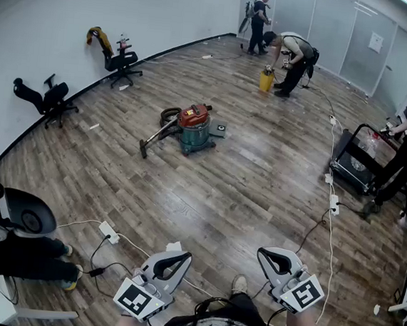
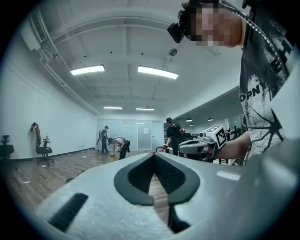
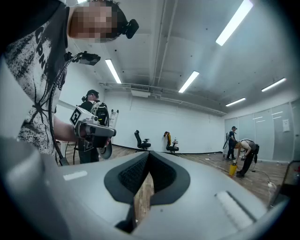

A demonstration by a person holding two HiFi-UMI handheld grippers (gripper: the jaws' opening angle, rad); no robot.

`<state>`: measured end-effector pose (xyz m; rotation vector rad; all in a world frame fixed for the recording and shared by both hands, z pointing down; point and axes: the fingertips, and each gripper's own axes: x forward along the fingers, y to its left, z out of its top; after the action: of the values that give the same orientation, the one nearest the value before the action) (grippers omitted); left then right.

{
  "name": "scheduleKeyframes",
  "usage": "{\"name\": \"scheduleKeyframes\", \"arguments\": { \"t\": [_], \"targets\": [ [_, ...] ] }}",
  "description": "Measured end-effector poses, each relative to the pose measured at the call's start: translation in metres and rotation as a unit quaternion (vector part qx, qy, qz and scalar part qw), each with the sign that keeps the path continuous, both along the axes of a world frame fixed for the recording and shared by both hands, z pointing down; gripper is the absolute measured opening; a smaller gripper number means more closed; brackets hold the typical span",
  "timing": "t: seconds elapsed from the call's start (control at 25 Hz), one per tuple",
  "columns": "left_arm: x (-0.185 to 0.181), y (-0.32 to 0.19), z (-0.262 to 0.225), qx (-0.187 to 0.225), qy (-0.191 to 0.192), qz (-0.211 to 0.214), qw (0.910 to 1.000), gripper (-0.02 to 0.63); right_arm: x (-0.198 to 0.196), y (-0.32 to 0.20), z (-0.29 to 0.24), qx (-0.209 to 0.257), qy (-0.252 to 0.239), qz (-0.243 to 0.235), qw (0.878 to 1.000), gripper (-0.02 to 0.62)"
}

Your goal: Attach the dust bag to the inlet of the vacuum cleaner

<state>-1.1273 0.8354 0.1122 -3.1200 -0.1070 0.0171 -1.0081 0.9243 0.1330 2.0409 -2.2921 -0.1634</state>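
Head view: the red vacuum cleaner [image 1: 195,128] stands far off on the floor [image 1: 258,193]. The left gripper [image 1: 178,258] and right gripper [image 1: 266,256] are held near the body, so the work has likely not started. Left gripper view: jaws together, empty. Right gripper view: the same. No dust bag is visible.

Only the person's white T-shirt [image 2: 262,93] carries anything legible, big black letters that look like "OPN" amid splattered print, partly lost in the folds, while the white sheet [image 1: 376,42] on the far glass wall [image 1: 334,28] is too small to read.
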Motion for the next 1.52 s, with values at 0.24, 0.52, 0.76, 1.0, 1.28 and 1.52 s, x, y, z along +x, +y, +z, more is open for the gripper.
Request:
{"name": "scheduleKeyframes", "arguments": {
  "t": [0.24, 0.52, 0.76, 1.0, 1.28, 1.52],
  "targets": [
    [-0.008, 0.007, 0.007, -0.005, -0.025, 0.002, 0.9997, 0.000, -0.008, 0.005, 0.004, -0.032, -0.014, 0.001, 0.999, 0.002],
    [-0.016, 0.008, 0.001, -0.004, -0.006, 0.003, 1.0000, 0.000, -0.016, 0.005, 0.009, -0.046, -0.026, 0.003, 0.999, 0.003],
    [-0.020, 0.005, 0.006, -0.008, -0.012, 0.005, 0.9999, 0.000, -0.027, -0.005, -0.004, -0.009, -0.007, -0.013, 1.000, 0.005],
    [-0.013, 0.003, 0.012, -0.012, -0.013, 0.016, 0.9997, 0.000, -0.025, -0.011, -0.005, 0.001, 0.005, -0.015, 1.000, 0.005],
    [0.009, -0.005, 0.003, -0.013, 0.014, 0.032, 0.9993, 0.000, -0.012, -0.024, -0.010, 0.004, 0.014, -0.012, 1.000, 0.005],
    [0.046, 0.001, 0.011, -0.020, 0.013, 0.047, 0.9986, 0.000, 0.020, -0.028, -0.018, 0.021, 0.017, -0.012, 1.000, 0.005]
  ]
}}
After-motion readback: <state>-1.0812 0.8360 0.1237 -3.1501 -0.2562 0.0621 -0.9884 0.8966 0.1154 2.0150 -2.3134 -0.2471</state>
